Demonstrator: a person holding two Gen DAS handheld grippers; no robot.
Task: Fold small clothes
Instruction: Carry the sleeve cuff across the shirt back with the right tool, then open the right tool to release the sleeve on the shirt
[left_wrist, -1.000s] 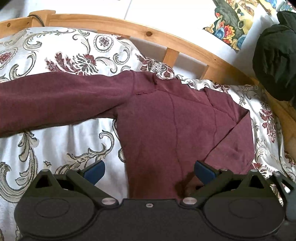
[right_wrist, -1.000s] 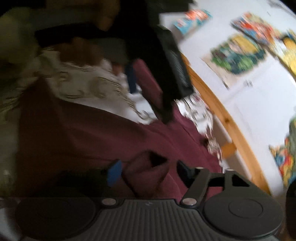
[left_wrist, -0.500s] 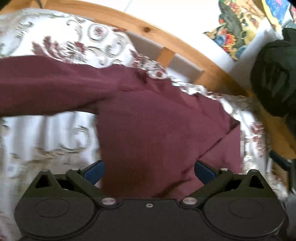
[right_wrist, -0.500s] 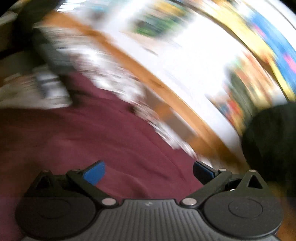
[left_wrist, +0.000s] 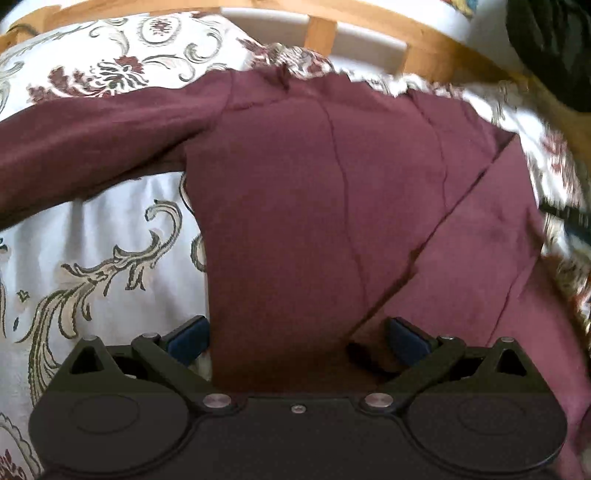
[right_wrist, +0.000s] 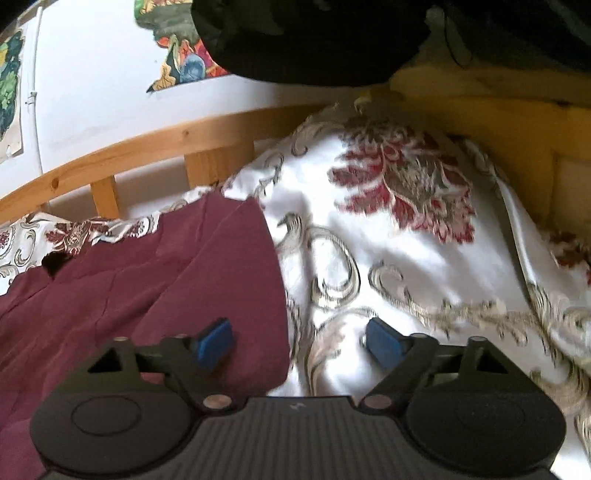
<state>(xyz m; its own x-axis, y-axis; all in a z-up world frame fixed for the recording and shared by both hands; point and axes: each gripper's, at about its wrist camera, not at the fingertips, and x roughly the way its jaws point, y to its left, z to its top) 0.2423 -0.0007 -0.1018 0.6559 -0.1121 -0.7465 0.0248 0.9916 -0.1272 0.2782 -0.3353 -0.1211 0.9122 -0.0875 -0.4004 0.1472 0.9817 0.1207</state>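
Note:
A maroon long-sleeved top (left_wrist: 314, 206) lies flat on the floral bedspread (left_wrist: 103, 251). Its right sleeve (left_wrist: 480, 251) is folded in over the body; its left sleeve (left_wrist: 92, 147) stretches out to the left. My left gripper (left_wrist: 297, 336) is open and empty, its jaws straddling the lower hem of the top. In the right wrist view the top (right_wrist: 147, 288) fills the left side. My right gripper (right_wrist: 301, 343) is open and empty over the top's right edge, its left pad (right_wrist: 216, 343) above the fabric and its right pad (right_wrist: 384, 345) above the bedspread (right_wrist: 406, 266).
A wooden bed rail (left_wrist: 369, 33) runs along the far side, also seen in the right wrist view (right_wrist: 155, 147). A black garment (left_wrist: 550, 48) hangs at the upper right, dark in the right wrist view (right_wrist: 314, 37). Colourful posters (right_wrist: 177, 59) are on the white wall.
My right gripper let go of the folded sleeve, opened and swung right to the top's right edge. My left gripper stayed open over the hem, shifting slightly.

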